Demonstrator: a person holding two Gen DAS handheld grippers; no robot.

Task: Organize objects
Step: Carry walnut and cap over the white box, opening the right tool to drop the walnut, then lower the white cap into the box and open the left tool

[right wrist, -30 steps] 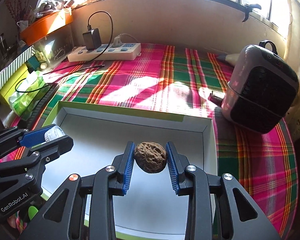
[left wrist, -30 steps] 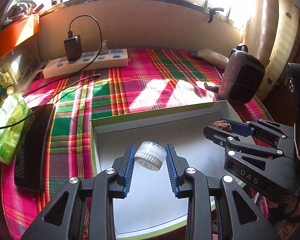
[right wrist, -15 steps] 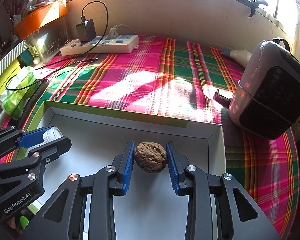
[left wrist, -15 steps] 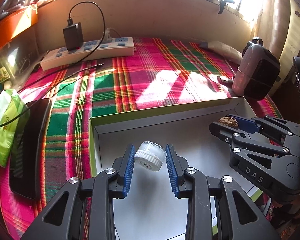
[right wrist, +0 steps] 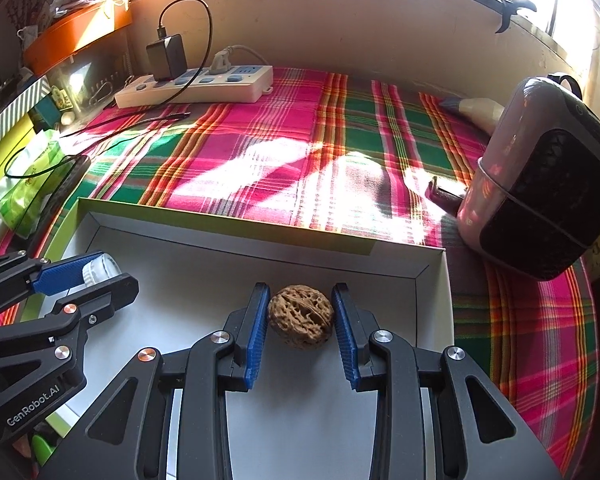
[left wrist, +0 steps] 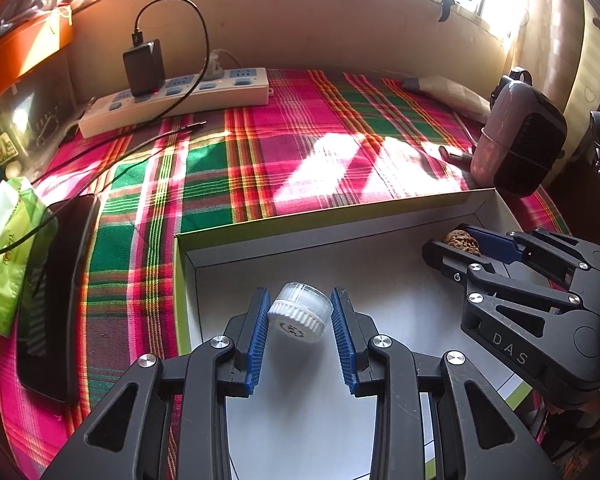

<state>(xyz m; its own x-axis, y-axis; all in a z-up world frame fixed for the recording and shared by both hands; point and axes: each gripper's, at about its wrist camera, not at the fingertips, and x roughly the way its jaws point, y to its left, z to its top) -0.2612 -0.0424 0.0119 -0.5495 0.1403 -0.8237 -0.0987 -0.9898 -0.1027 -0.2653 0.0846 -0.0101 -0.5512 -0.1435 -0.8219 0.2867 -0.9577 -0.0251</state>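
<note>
Plaid cloth under the box (left wrist: 476,204); your left claw (left wrist: 300,312) pinches the cap (left wrist: 300,310), right claw (right wrist: 300,316) the walnut (right wrist: 301,316); release high and both may roll toward the box's edges.

I see my left gripper (left wrist: 300,316) and right gripper (right wrist: 300,314): black skeletal frames, silver screws, ribbed blue pads (left wrist: 257,336), white "GenRobot.AI" and "DAS" lettering.
</note>
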